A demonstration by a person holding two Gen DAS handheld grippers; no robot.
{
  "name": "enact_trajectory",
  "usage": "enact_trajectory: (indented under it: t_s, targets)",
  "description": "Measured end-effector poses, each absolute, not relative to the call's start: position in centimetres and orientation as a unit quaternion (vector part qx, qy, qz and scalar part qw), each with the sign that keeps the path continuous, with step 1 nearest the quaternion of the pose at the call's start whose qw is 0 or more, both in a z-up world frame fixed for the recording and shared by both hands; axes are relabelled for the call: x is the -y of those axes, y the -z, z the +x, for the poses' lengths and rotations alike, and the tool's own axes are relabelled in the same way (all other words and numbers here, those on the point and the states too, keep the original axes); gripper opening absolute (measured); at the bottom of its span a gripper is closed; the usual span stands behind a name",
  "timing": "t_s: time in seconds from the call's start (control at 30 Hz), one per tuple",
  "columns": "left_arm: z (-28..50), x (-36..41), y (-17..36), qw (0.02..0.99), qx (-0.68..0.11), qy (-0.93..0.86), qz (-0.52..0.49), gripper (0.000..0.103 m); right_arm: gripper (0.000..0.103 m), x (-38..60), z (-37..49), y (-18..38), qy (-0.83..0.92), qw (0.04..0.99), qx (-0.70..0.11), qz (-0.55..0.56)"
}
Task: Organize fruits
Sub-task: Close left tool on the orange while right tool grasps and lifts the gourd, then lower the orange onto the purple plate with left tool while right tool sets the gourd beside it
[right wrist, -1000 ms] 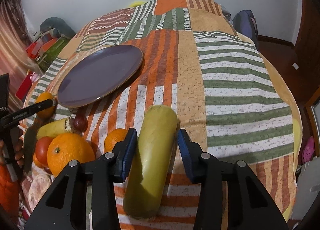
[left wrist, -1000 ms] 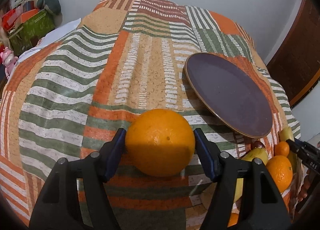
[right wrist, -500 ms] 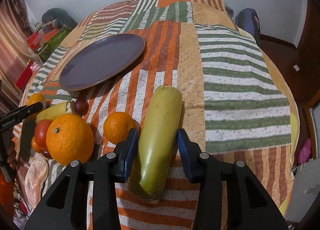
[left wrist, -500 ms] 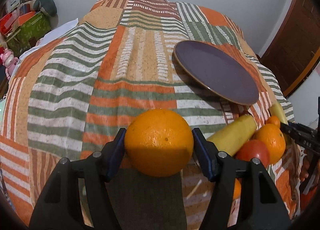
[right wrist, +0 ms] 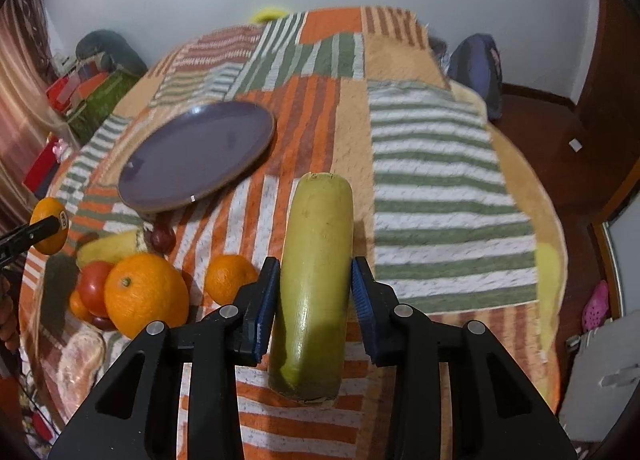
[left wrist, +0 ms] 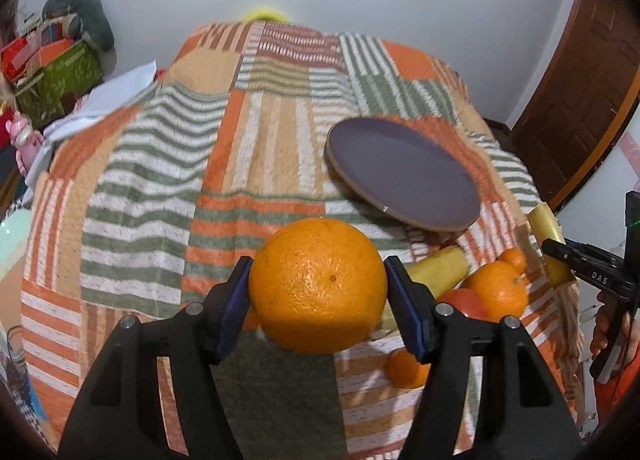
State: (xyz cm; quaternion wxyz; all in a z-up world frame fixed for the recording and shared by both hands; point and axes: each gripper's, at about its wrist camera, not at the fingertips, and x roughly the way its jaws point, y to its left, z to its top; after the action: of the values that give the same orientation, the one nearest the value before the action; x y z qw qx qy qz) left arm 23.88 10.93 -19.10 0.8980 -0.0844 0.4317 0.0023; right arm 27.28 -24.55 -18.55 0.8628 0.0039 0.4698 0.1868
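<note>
Left wrist view: left gripper (left wrist: 318, 296) fingers clamped on big orange (left wrist: 318, 286), lifted above patchwork bedspread (left wrist: 160, 179); purple plate (left wrist: 400, 169) beyond, fruit pile (left wrist: 480, 288) right.

Right wrist view: right gripper (right wrist: 314, 300) fingers closing on yellow-green squash (right wrist: 316, 292), pads touching; plate (right wrist: 196, 155) upper left, loose mandarin (right wrist: 228, 278) beside.

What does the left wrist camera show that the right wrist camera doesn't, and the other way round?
Only the left wrist view shows the wooden door and the left gripper from behind, shut on a big orange.

Only the right wrist view shows the backpack, the small dark red fruit and the right gripper, its jaws closing on the long yellow-green fruit between them.

Both show the purple plate, bare, the striped blanket, the fruit pile with its tomato, and each other's gripper at the frame edge.
</note>
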Motion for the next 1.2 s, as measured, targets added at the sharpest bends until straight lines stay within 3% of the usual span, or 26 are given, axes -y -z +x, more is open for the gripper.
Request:
enact_trajectory:
  t_s: [0.6,1.2]
  targets:
    - [27.0,-7.5,12.8,0.931,-0.36,0.02,-0.055,0.064,0.033,20.5,28.9,11.0,-0.233,0.902,-0.363,-0.016]
    - [34.6,-6.5,16.3,0.921,-0.388,0.017,-0.043,0.064,0.033,15.4,33.6,14.4,-0.26,0.887,-0.381,-0.032]
